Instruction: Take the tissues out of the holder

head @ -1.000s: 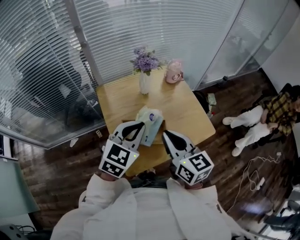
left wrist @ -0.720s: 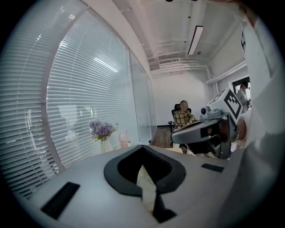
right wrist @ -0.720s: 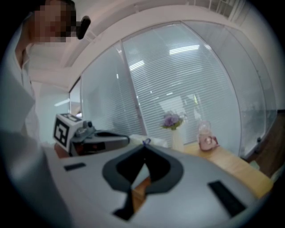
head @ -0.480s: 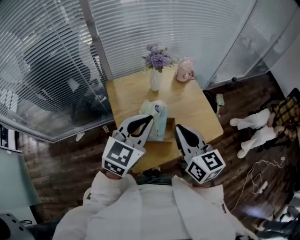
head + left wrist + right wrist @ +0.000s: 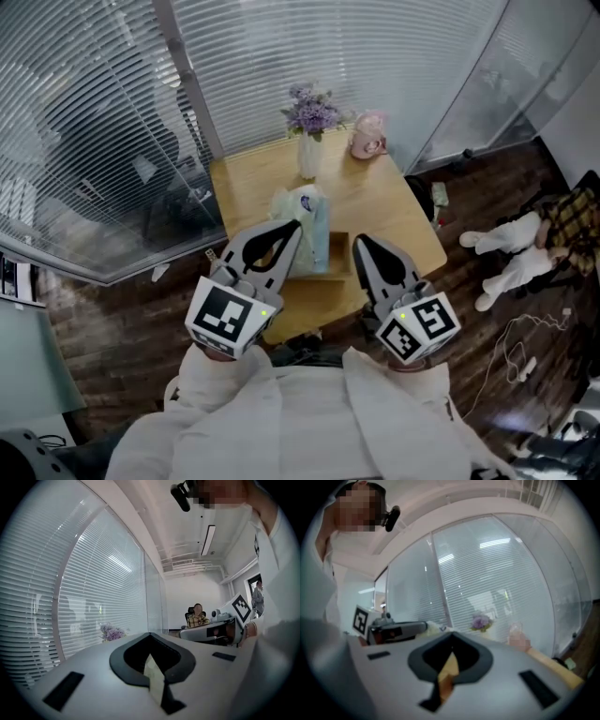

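tissues (image 5: pixel 305 211) are sitting in the holder (image 5: pixel 337 255) mid-frame on the desk (image 5: pixel 248 192), so nothing's out yet. left gripper (image 5: pixel 294 228) and right gripper (image 5: pixel 361 241) hover either side, jaws pressed together, holding nothing. looks like the whole pull is left.

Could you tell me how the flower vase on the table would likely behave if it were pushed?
The vase is tall and narrow with purple flowers bunched above, so it probably tips easily. It looks white and smooth, perhaps ceramic: likely slippery and fragile.
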A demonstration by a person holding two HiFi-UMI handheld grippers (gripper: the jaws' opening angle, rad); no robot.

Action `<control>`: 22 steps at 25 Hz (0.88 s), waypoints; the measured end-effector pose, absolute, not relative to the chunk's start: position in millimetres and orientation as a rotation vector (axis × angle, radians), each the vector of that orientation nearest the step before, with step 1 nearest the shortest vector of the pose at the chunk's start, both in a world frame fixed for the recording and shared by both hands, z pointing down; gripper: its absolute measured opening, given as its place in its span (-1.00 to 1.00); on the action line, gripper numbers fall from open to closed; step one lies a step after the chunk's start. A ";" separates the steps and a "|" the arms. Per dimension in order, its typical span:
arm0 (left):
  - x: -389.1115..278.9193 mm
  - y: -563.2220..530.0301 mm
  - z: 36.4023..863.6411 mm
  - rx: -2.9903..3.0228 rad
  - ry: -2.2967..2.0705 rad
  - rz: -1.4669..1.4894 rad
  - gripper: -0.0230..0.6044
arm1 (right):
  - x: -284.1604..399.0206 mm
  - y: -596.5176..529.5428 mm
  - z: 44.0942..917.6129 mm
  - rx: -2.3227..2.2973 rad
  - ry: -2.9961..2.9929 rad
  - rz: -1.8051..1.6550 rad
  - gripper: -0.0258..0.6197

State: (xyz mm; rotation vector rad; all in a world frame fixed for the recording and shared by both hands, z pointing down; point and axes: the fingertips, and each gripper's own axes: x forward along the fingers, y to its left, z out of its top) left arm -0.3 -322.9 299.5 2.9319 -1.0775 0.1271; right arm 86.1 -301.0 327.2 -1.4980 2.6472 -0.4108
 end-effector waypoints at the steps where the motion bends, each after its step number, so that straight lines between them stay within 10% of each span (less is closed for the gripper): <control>1: -1.1 -323.3 295.7 2.929 -1.078 0.110 -0.90 | 85.9 -302.3 325.5 -1.499 2.646 -0.405 -0.88; 22: -10.5 -324.6 273.1 2.985 -1.107 0.009 -0.90 | 71.6 -311.3 304.3 -1.448 2.661 -0.319 -0.88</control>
